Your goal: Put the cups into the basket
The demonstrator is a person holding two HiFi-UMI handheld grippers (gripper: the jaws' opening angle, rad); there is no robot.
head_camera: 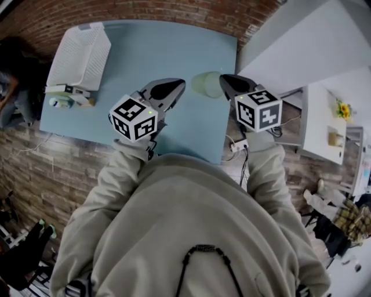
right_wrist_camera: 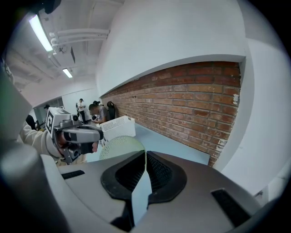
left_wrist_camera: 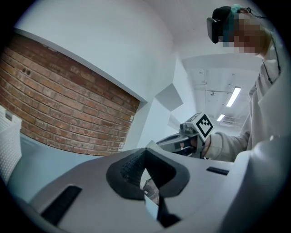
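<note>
A red brick wall [head_camera: 145, 11] runs behind a smooth, pale blue table [head_camera: 174, 52] that fills the upper middle of the head view, with wood-look flooring below it. The white basket [head_camera: 78, 55] sits at the table's upper left corner; its walls are a fine plastic lattice, boxy with rounded corners, and I can see no cup inside it. The job looks barely begun. One cup [head_camera: 204, 84], pale green, rounded and slightly see-through with a dotted skin, sits at the top centre of the frame, right at the tip of the right gripper [head_camera: 223, 80]. That gripper's ribbed dark pads are pressed together, and they appear to be pinching the cup's thin wall. The cup is well apart from the basket, so it has yet to be carried across to the upper left and dropped in. The left gripper [head_camera: 178, 86] hangs just left of the cup, its jaws closed with nothing between them. A few small things [head_camera: 64, 97] lie by the basket's near end; I cannot tell whether any is another cup
</note>
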